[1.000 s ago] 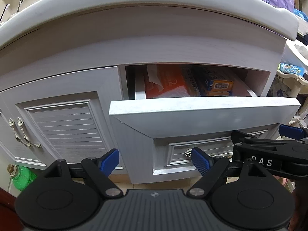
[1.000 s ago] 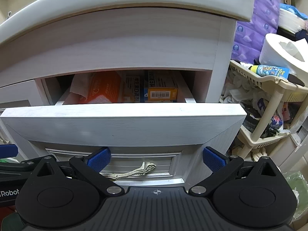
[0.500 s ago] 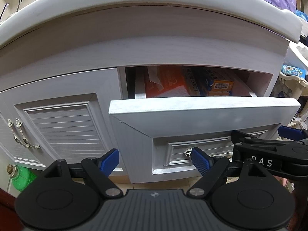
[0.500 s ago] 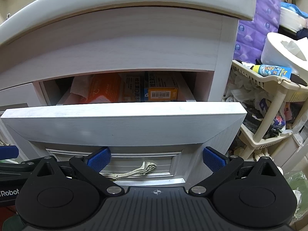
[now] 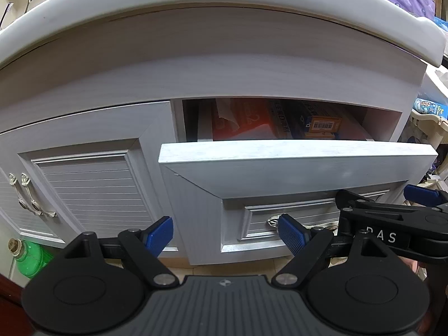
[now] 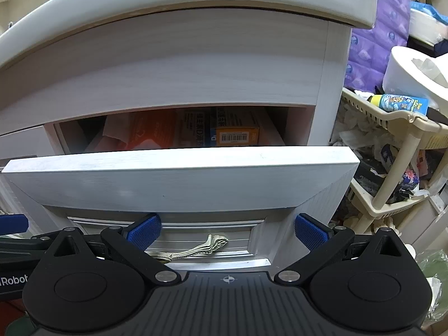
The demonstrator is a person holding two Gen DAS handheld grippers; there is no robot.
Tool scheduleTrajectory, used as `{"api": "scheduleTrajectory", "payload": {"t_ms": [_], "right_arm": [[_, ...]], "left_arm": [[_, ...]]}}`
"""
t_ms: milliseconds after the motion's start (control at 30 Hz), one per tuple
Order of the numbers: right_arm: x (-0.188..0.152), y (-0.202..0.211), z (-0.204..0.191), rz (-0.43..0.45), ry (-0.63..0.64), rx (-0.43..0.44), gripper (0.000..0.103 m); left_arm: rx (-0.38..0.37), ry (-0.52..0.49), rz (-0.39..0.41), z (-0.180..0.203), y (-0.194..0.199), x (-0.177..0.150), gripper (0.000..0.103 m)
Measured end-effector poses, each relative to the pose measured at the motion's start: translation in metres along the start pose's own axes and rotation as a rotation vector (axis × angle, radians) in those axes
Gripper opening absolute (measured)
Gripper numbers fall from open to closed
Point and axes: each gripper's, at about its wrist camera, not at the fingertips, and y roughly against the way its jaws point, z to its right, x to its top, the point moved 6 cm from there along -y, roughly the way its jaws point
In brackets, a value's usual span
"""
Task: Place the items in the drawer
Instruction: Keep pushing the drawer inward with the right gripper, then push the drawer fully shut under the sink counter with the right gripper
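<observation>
Nearest in the left wrist view, the left claw (image 5: 225,231) stands spread wide with nothing between its blue fingertips (image 5: 291,233), hanging low in front of the cabinet. Just to its right, the right claw (image 5: 392,218) shows as a black body with one blue tip, level with the lower drawer front. In the right wrist view the right claw (image 6: 226,232) is likewise spread and holds nothing; its blue pads (image 6: 144,231) sit on either side of the metal handle (image 6: 196,249) of the lower drawer without touching it, and the left claw (image 6: 12,222) peeks in at the left edge. Above and just beyond both claws, the open drawer (image 5: 294,159) juts out from the cabinet, its white front panel (image 6: 182,179) seen from below. Inside it lie the items: an orange packet (image 5: 246,121) with a white tissue or paper (image 5: 224,110) draped at its left, a box with printed characters (image 5: 281,121) beside it, and a blue and orange box with a barcode (image 6: 235,135) at the right, all packed side by side. Left of the drawer is a louvered cabinet door (image 5: 92,190) with paired metal handles (image 5: 25,196), and a green bottle (image 5: 28,254) stands on the floor below. Over everything curves the white tabletop (image 5: 224,2). Off to the right are a beige plastic rack (image 6: 392,151) holding a small blue bottle (image 6: 397,102), a toilet paper roll (image 6: 411,70), and purple tissue packs (image 6: 380,33) behind.
</observation>
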Motion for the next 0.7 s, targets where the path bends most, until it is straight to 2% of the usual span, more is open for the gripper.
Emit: {"api": "scheduleTrajectory", "payload": {"t_ms": [700], "right_arm": [[0.0028,-0.0049,-0.0002,-0.003,-0.006,0.008,0.103]], "left_arm": [[0.011,-0.015,0.001,0.0022,0.0003,0.0032,0.098]]}}
